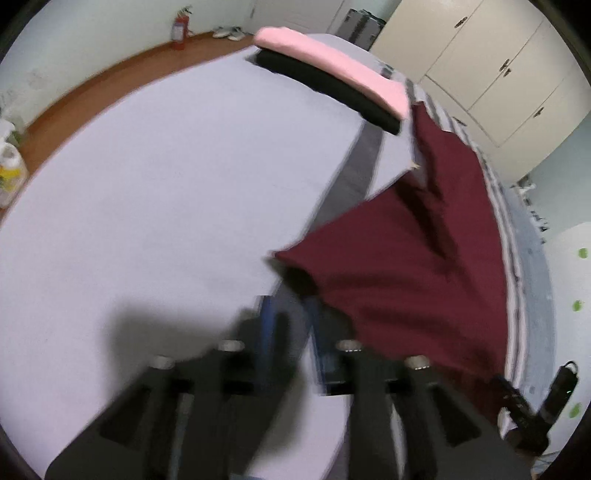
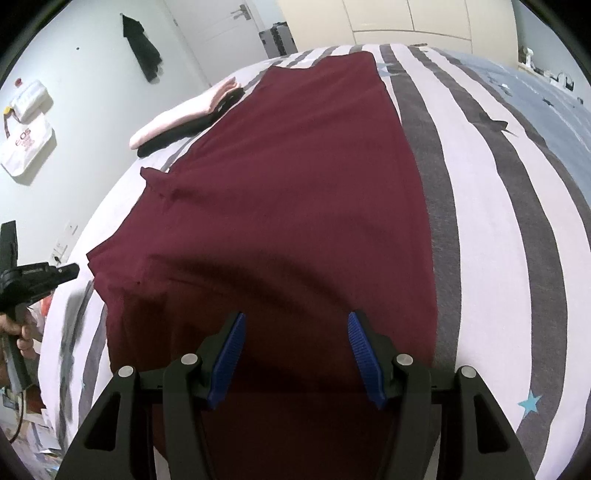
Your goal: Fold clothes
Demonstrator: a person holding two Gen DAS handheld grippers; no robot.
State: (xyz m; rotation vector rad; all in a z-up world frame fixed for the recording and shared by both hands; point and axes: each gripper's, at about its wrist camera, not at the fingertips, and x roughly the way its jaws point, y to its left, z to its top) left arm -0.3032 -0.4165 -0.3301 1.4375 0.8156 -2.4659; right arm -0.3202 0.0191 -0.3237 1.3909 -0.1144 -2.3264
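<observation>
A maroon shirt (image 2: pixel 288 177) lies spread flat along the striped bed cover (image 2: pixel 491 206). Its sleeve corner (image 1: pixel 291 258) points left, just ahead of my left gripper (image 1: pixel 291 317). The left gripper's blue fingers (image 1: pixel 267 332) are blurred and stand a narrow gap apart, with only bed cover showing between them. In the right wrist view the left gripper (image 2: pixel 70 271) sits just off the shirt's left edge. My right gripper (image 2: pixel 295 325) hovers open over the shirt's near end, with nothing between its pads.
A folded pink garment (image 1: pixel 332 66) lies on a folded black one (image 1: pixel 332 92) at the bed's far end. Beyond are a fire extinguisher (image 1: pixel 179 27), a wardrobe (image 1: pixel 491 62), a suitcase (image 2: pixel 277 38) and a tote bag (image 2: pixel 27 147). A hand (image 2: pixel 22 332) holds the left gripper.
</observation>
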